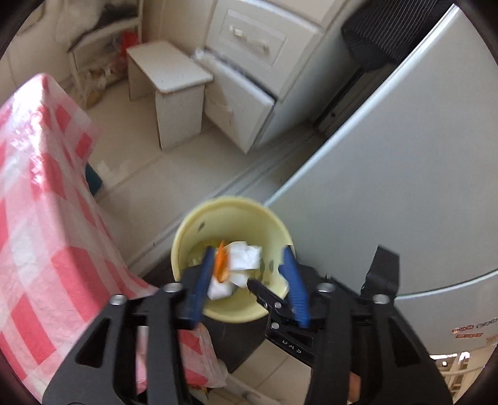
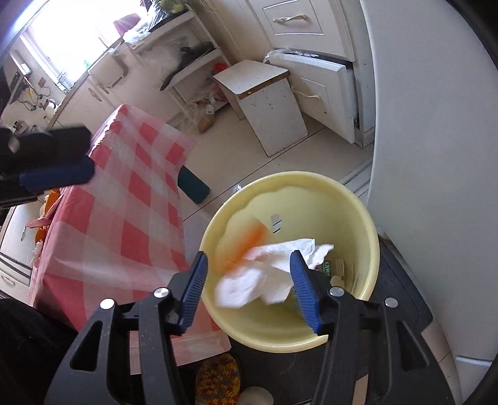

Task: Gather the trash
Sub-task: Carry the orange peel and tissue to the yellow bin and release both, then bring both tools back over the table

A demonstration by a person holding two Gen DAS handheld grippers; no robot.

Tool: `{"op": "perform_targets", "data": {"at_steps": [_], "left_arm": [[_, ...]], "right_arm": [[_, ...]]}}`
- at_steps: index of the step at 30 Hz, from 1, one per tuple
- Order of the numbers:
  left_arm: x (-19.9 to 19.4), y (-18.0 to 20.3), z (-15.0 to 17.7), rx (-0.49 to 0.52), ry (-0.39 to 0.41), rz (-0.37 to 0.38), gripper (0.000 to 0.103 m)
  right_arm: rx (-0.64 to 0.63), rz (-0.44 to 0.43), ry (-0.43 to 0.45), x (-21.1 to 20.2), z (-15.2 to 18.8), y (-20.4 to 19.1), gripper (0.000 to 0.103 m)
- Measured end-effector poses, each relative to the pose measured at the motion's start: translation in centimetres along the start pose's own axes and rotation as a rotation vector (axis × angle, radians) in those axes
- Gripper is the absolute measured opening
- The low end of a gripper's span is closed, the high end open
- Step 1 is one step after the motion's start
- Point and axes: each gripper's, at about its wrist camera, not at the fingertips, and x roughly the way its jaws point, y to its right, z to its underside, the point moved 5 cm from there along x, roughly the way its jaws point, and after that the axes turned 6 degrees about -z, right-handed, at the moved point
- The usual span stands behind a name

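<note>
Pale tiled floor (image 2: 314,146). Table under a red-and-white checked cloth (image 2: 130,193). Small white stool (image 2: 264,93), scuffed, standing before white drawer units (image 2: 298,21); one lower drawer (image 2: 323,90) hangs ajar. Open white shelving rack (image 2: 186,62), cluttered. Bright window (image 2: 68,34) above a counter with a sink. Large pale grey appliance side (image 1: 389,174).

We can read no text for certain; the red sticker (image 1: 468,332) on the grey appliance is blurred.

pale yellow bin (image 2: 364,218), white tissue (image 2: 267,274), red-checked tablecloth (image 2: 130,193)
</note>
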Motion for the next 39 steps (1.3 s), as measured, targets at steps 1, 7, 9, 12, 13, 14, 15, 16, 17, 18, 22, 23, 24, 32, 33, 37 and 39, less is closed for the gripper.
{"op": "perform_targets", "data": {"at_steps": [1, 7, 9, 12, 13, 14, 15, 16, 17, 18, 22, 23, 24, 32, 33, 37, 39], "left_arm": [[-0.9, -0.2, -0.1, -0.002, 0.03, -0.006, 0.055], [-9.4, -3.5, 1.7, -0.071, 0.287, -0.094, 0.088], [-12.2, -5.4, 3.0, -0.107, 0.353, -0.146, 0.089], [-16.6, -9.2, 5.4, -0.17, 0.442, -0.219, 0.093], [-18.1, -10.9, 6.5, -0.196, 0.469, -0.26, 0.093], [-19.0, -12.0, 7.2, -0.213, 0.484, -0.285, 0.094], [-20.4, -13.6, 8.4, -0.238, 0.501, -0.32, 0.094], [-21.7, -15.1, 9.5, -0.26, 0.511, -0.349, 0.094], [-23.0, -16.7, 10.8, -0.288, 0.525, -0.38, 0.094], [-24.1, -18.3, 11.3, -0.311, 0.534, -0.404, 0.095], [-27.5, -23.8, 15.5, -0.391, 0.552, -0.479, 0.095], [-28.0, -25.2, 16.6, -0.407, 0.553, -0.502, 0.095], [-28.4, -26.4, 17.5, -0.42, 0.551, -0.518, 0.096], [-28.2, -34.8, 24.7, -0.501, 0.486, -0.594, 0.096], [-27.8, -35.3, 25.2, -0.507, 0.475, -0.595, 0.096], [-25.9, -36.9, 26.6, -0.521, 0.456, -0.576, 0.096], [-25.1, -37.0, 26.8, -0.511, 0.442, -0.579, 0.096]], "right_arm": [[0.009, -0.003, 0.005, -0.4, 0.0, -0.1, 0.054], [0.006, -0.046, 0.118, -5.0, -1.4, -3.2, 0.069], [-0.021, -0.067, 0.155, -6.7, -2.1, -5.5, 0.073], [-0.067, -0.128, 0.21, -9.1, -3.2, -10.4, 0.079], [-0.088, -0.151, 0.226, -9.7, -3.4, -12.1, 0.082], [-0.114, -0.178, 0.241, -10.2, -3.5, -14.1, 0.083], [-0.143, -0.215, 0.253, -10.7, -3.5, -16.5, 0.087], [-0.171, -0.252, 0.258, -11.0, -3.2, -18.7, 0.088], [-0.195, -0.282, 0.259, -11.1, -3.2, -20.5, 0.089], [-0.224, -0.312, 0.256, -11.1, -2.9, -22.4, 0.09], [-0.347, -0.375, 0.216, -10.0, -0.6, -29.3, 0.091], [-0.362, -0.38, 0.204, -9.5, -0.4, -30.2, 0.091], [-0.38, -0.385, 0.193, -8.9, 0.2, -31.2, 0.091], [-0.424, -0.328, 0.186, -6.8, 1.2, -33.0, 0.091], [-0.414, -0.32, 0.19, -6.6, 1.0, -33.4, 0.091], [-0.378, -0.302, 0.216, -6.1, 0.0, -33.4, 0.091], [-0.366, -0.293, 0.221, -5.8, -0.3, -33.2, 0.091]]}}
